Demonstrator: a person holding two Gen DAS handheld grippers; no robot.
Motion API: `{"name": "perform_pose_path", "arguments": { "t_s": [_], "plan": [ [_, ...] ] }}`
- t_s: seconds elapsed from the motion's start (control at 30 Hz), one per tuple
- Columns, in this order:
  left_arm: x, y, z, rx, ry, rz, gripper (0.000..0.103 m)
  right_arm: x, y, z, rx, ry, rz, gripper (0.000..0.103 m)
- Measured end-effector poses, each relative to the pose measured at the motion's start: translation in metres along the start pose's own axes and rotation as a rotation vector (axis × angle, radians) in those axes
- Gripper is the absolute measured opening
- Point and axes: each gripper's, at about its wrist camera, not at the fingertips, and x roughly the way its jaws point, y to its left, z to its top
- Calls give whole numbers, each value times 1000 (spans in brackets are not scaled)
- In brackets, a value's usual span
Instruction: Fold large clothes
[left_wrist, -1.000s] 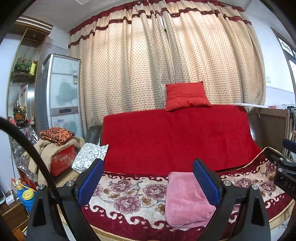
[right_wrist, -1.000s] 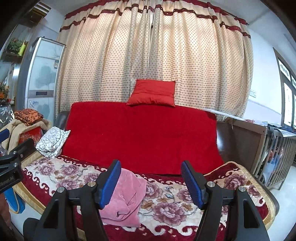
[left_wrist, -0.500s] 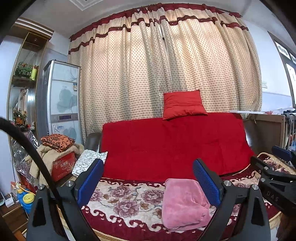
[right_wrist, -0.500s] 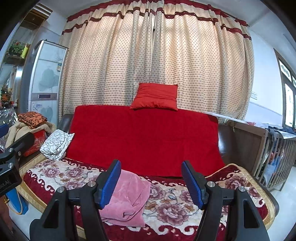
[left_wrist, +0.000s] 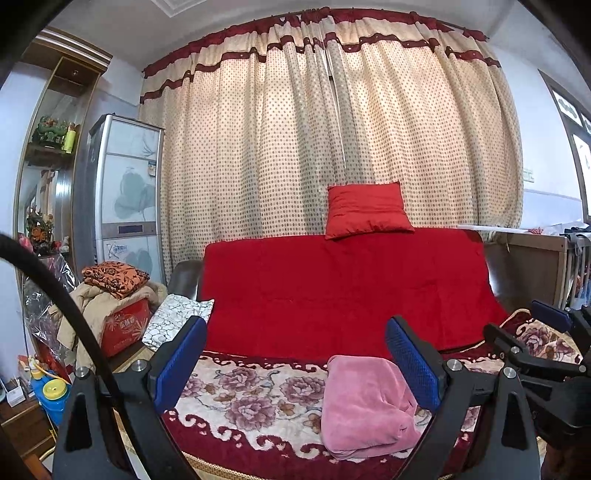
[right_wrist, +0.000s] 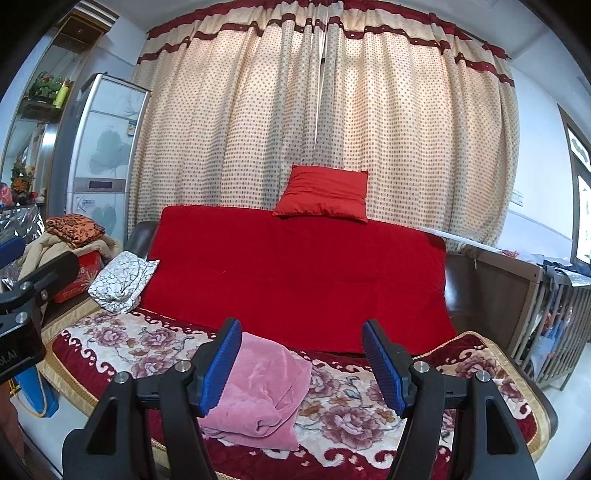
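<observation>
- Here, left tool (left_wrist: 295, 363) held with jaws apart, nothing between them.
- Right tool (right_wrist: 301, 363) likewise apart, empty.
- Folded pink garment (right_wrist: 258, 395) lies on floral blanket (right_wrist: 147, 343) over sofa seat, clear of both tools.
- Red box (left_wrist: 123, 326) at left bears gold characters, unreadable.

A home living room: sofa (left_wrist: 347, 295) under red throw, dotted curtains (left_wrist: 332, 140), fridge (left_wrist: 125, 192).
</observation>
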Motion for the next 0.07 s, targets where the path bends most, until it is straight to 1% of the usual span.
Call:
{"name": "perform_pose_path", "arguments": {
  "t_s": [0.07],
  "plan": [
    [4, 0, -2, 0, 13, -5, 97, 3, 2, -1, -3, 7, 8, 71]
  ]
}}
